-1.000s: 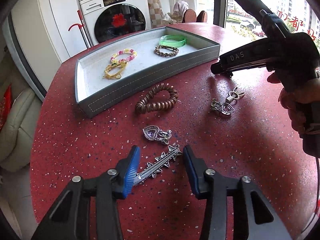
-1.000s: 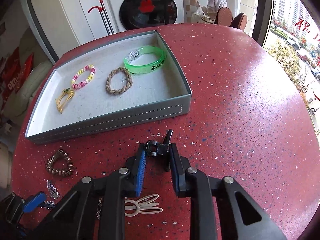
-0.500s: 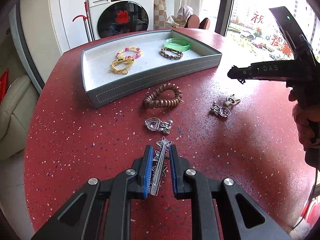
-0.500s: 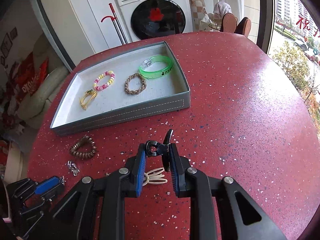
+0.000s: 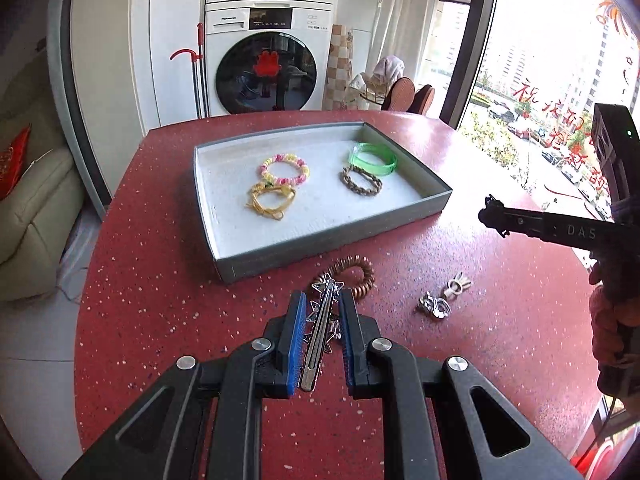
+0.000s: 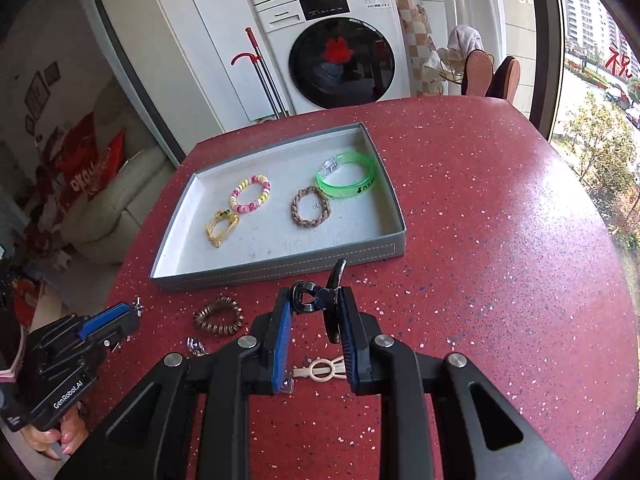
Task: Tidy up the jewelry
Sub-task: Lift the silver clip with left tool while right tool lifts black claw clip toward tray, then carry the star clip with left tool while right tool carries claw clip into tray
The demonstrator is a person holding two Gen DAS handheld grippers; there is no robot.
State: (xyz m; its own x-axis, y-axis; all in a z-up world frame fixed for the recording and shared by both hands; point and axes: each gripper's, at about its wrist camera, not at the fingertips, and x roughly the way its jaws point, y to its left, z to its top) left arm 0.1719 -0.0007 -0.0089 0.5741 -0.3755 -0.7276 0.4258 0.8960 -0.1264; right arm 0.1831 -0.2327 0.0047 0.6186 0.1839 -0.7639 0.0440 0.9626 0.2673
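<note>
Left wrist view shows my left gripper point(image 5: 320, 340) pinching a silver star-studded metal hair clip point(image 5: 322, 320) lengthwise, raised above the red speckled table point(image 5: 160, 280) short of the grey rectangular tray point(image 5: 320, 246). My right gripper point(image 6: 314, 336) pinches a black plastic claw clip point(image 6: 320, 300) near the tray's front wall. Held edge-on, the thin silver clip could twist or slide out, I judge. A second ago it lay on the table between spread fingers; both grippers have since lifted.
</note>
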